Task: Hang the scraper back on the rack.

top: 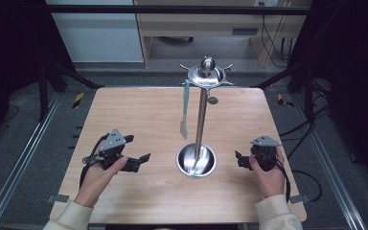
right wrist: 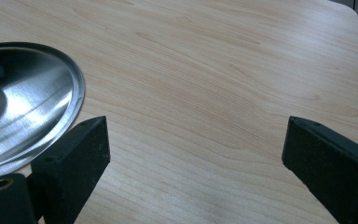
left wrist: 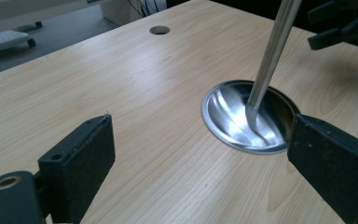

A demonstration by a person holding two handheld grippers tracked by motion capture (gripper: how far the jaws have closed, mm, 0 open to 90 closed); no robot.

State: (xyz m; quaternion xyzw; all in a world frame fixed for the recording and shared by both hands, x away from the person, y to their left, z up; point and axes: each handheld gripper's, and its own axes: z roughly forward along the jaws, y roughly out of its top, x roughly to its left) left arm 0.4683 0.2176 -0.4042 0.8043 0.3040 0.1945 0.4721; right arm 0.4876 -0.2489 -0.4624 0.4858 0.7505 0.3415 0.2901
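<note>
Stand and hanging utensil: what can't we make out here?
- Utensil: high view, too small to tell its type or how it hooks on.
- Stand top: left gripper view, pole cut by the upper edge.
- Stand base: right gripper view, cut by the left edge.

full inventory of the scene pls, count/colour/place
table: 1, light wood, centre; small round hole near far edge
utensil stand: 1, silver metal, upright pole on round dished base, hooked top disc, table centre-right
hanging utensil: 1, green handle, pale blade, hangs from top disc, left of pole
floor rails: 2, grey metal, either side of table
left tongs: 1, black, jaws apart, left of base
right tongs: 1, black, jaws apart, right of base
hands: 2, cream sleeves, near edge
</note>
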